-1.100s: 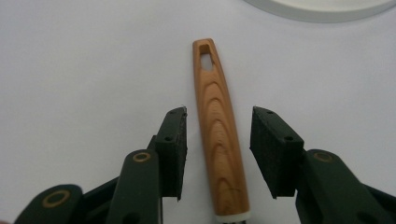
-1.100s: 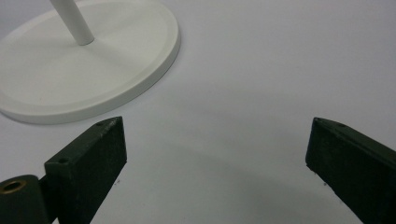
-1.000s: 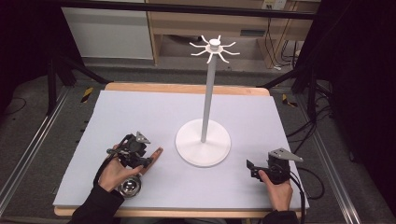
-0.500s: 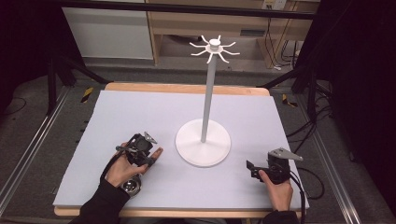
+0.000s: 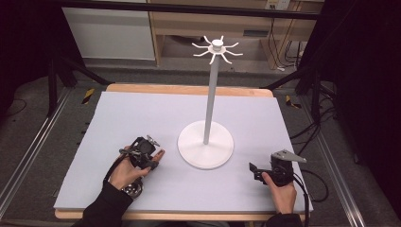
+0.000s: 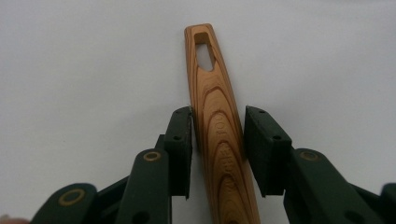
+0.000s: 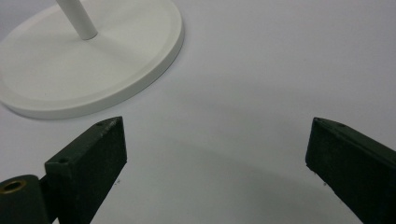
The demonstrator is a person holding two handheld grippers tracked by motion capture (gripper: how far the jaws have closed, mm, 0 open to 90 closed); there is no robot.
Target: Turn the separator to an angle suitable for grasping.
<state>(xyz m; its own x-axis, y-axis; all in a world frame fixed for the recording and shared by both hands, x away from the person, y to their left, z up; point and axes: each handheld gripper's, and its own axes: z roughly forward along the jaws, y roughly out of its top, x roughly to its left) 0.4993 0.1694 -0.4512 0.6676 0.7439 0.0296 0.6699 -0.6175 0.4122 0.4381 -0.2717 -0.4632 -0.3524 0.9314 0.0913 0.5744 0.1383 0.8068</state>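
Closing on a wooden handle (image 6: 219, 135) is the step in hand, and the left gripper (image 6: 218, 144) has just been drawing its jaws in around it.

High view: the left gripper (image 5: 152, 153) sits low on the grey mat (image 5: 142, 113), just left of the white stand's (image 5: 206, 144) round base, with a short tan end of the handle poking out toward that base. The right gripper (image 5: 257, 171) rests on the mat near the front right corner, well apart from the stand. The stand's pole rises to a ring of hooks (image 5: 217, 49) at the top.

Left gripper view: the handle lies flat on the mat and runs away from the camera, its slotted hanging hole (image 6: 204, 51) at the far end. The left pad looks to touch the wood; a thin gap remains at the right pad, so the grip is not yet firm. Judgement: finish the squeeze squarely across the handle's width, keep the pads level with the mat so the wood does not roll, and leave the slotted end free, since that end likely goes over a hook.

Right gripper view: the right gripper (image 7: 217, 154) has its jaws wide apart with nothing between them, and the stand base (image 7: 88, 60) lies ahead to its upper left.
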